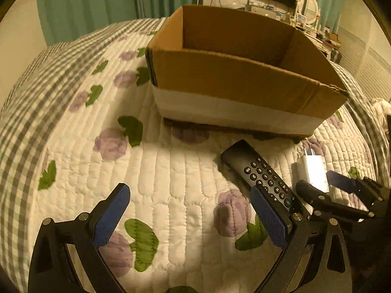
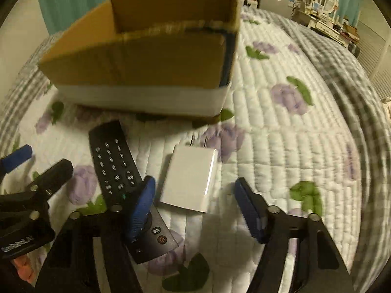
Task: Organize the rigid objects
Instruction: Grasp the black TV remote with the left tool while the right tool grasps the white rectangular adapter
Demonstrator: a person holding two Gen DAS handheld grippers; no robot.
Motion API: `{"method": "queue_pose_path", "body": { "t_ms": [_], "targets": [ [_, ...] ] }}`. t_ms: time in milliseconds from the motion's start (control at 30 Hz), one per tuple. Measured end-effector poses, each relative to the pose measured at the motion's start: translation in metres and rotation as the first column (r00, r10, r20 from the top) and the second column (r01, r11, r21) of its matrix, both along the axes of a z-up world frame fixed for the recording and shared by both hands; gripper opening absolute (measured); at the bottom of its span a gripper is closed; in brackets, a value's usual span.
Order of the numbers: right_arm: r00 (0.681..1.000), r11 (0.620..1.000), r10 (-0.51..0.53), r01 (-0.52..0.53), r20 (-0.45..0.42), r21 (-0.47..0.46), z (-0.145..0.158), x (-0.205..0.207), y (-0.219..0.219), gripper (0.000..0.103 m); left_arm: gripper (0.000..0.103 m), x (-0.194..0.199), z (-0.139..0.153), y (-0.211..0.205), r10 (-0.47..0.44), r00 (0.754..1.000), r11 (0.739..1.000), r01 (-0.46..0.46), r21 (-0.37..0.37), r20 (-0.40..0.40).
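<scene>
White charger (image 2: 189, 179) lies on bed, centre frame in right wrist view, between spread fingers of right tool (image 2: 195, 207), prongs toward box (image 2: 136, 66). Right tool nearer. Left tool (image 1: 193, 210) open, empty; remote (image 1: 261, 171) beside it.

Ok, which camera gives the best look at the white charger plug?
The right wrist view: the white charger plug lies nearly whole between the right gripper fingers, prongs toward the cardboard box. In the left wrist view the plug is smaller, off to the right edge, partly hidden behind the right gripper's finger.
</scene>
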State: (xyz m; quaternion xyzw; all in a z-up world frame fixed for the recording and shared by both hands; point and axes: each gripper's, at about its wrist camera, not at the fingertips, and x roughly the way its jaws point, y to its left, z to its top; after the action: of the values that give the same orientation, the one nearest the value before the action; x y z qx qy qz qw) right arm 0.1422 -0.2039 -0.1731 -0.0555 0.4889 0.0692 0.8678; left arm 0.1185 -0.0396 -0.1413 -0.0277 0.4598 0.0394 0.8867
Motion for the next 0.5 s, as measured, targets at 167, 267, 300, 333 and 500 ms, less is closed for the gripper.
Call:
{"method": "queue_pose_path", "body": {
  "t_ms": [167, 267, 300, 333, 500],
  "targets": [
    [0.999, 1.0, 0.015, -0.016, 0.045, 0.005, 0.009, -0.007, -0.007, 0.042, 0.1, 0.001, -0.006, -0.011, 0.007, 1.0, 1.0, -0.007, -0.014, -0.016],
    [0.997, 1.0, -0.018, 0.017, 0.075, 0.025, 0.022, -0.01, -0.02, 0.041, 0.1, 0.0, -0.005, -0.025, -0.004, 1.0, 1.0, 0.003, -0.018, -0.024],
    [0.995, 0.999, -0.04, 0.038, 0.087, 0.026, 0.027, -0.011, -0.027, 0.041, 0.1, 0.001, -0.005, -0.028, -0.006, 1.0, 1.0, 0.005, -0.027, -0.028],
    [0.994, 0.999, -0.053, 0.052, 0.097, 0.017, 0.03, -0.011, -0.03, 0.041, 0.1, 0.001, -0.005, -0.034, -0.01, 0.999, 0.999, 0.008, -0.045, -0.032],
    [0.988, 0.994, -0.111, 0.11, 0.107, 0.016, 0.036, -0.011, -0.053, 0.041, 0.1, 0.006, -0.012, -0.056, -0.021, 0.998, 0.997, 0.016, -0.073, -0.066]
  ]
}}
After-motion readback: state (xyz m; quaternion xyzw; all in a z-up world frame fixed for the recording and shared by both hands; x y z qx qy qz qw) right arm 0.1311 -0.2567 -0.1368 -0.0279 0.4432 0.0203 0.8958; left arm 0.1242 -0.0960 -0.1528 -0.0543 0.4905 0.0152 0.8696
